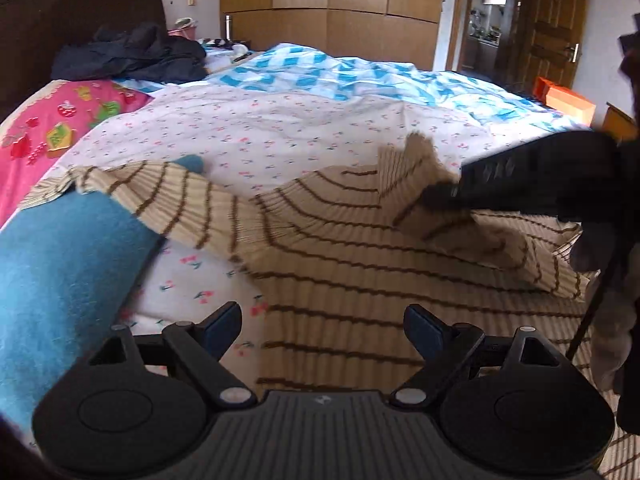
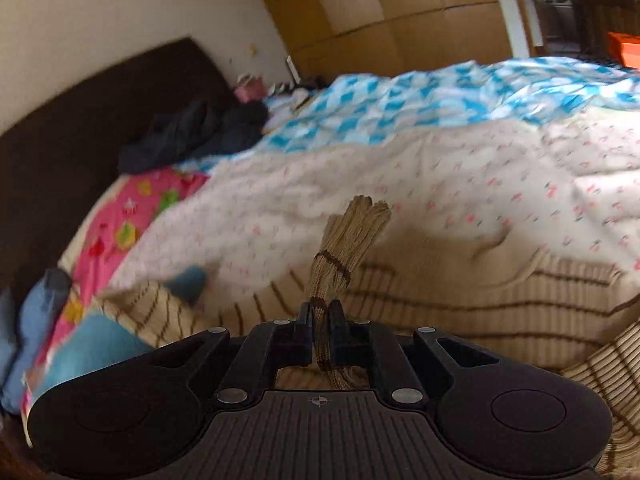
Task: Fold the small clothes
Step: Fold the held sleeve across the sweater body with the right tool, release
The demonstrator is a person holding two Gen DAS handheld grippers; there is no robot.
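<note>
The right gripper [image 2: 320, 316] is clamped on a bunched sleeve, probably its cuff, of the striped sweater [image 1: 360, 280] lying on the bed [image 1: 280, 128], to fold it inward, while the left gripper [image 1: 322, 326] hovers wide and empty above the sweater.

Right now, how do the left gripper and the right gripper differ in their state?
The left gripper stands open with nothing between its fingers; the right gripper is shut on a bunched part of the striped sweater. The left gripper hangs above the flat sweater, while the right gripper lifts its fold off the bed. Both are black and point down at the same sweater.
</note>
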